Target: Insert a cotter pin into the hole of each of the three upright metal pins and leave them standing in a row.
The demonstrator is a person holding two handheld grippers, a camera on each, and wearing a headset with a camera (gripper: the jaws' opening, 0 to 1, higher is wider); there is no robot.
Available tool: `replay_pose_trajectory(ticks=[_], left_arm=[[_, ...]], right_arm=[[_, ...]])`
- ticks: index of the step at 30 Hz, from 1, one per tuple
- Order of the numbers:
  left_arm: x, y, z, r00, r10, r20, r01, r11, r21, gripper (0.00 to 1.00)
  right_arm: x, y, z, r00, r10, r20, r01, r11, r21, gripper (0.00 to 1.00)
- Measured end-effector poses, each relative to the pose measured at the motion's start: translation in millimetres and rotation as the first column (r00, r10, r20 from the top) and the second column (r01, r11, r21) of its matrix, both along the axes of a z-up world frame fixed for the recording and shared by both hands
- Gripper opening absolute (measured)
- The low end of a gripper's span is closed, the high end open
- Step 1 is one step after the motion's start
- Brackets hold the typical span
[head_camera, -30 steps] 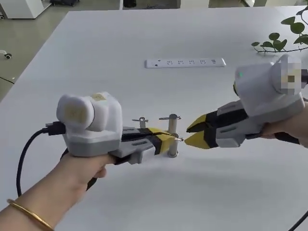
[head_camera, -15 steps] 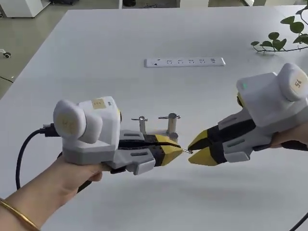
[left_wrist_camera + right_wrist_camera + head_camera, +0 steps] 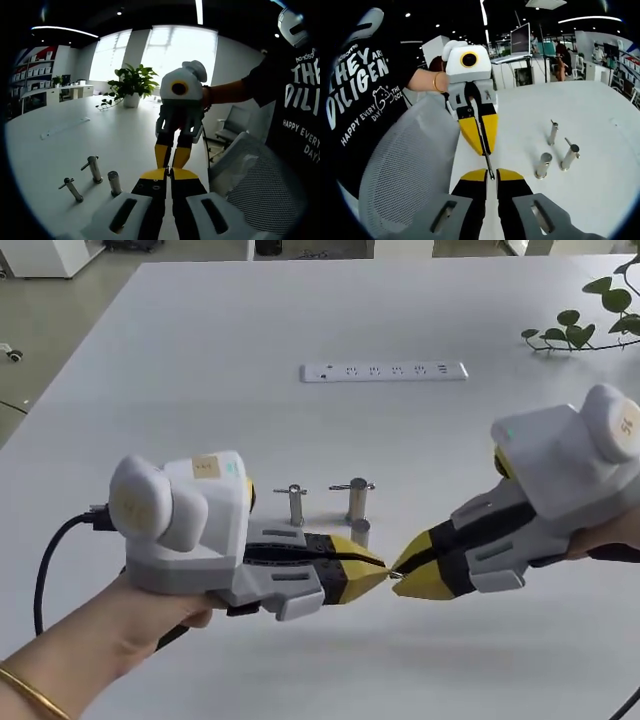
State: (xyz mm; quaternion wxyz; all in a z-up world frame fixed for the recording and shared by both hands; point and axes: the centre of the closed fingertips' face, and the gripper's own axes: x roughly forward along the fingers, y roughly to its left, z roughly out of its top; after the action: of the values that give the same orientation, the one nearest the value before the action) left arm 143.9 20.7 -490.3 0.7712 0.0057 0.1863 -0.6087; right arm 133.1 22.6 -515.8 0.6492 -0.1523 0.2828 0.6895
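My left gripper (image 3: 375, 572) has come up off the white counter (image 3: 300, 330) in the last second. It has drawn away from the short bare steel upright pin (image 3: 361, 532) it was beside, with its jaws clamped on the thin steel cotter pin (image 3: 485, 150). My right gripper (image 3: 402, 575) has dropped to meet it tip to tip. Its jaws, wide apart a second ago, have narrowed around the cotter pin's free end, but I cannot tell whether they pinch it yet. I read this as a handover or regrip in the air, so the third insertion is not done. The slim steel pin on the left (image 3: 296, 504) and the thicker steel pin behind (image 3: 358, 498) each carry a cross-pin, while the bare one waits.

The head view gives the cotter pin as a mere glint between the tips. The right gripper view lays its whole shank out along my left jaws. The left gripper view shows a slit between the right jaws.
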Motion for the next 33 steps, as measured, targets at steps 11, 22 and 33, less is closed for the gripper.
replay_pose_trajectory(ticks=[11, 22, 33], left_arm=[[-5.6, -0.3, -2.3, 1.0, -0.008, -0.023, 0.007, 1.0, -0.023, 0.01], [12.5, 7.1, -7.6, 0.993, 0.111, 0.041, -0.111, 0.994, 0.0, 0.21], [32.9, 19.2, -22.0, 0.964, 0.236, 0.125, -0.244, 0.969, 0.049, 0.33]], right_arm=[[-8.3, -2.7, 2.0, 0.997, 0.065, 0.038, -0.064, 0.997, -0.03, 0.0], [19.9, -12.8, -6.7, 0.989, 0.024, 0.149, -0.005, 0.992, -0.129, 0.0], [47.2, -29.1, -21.0, 0.982, -0.071, 0.178, 0.109, 0.97, -0.217, 0.0]])
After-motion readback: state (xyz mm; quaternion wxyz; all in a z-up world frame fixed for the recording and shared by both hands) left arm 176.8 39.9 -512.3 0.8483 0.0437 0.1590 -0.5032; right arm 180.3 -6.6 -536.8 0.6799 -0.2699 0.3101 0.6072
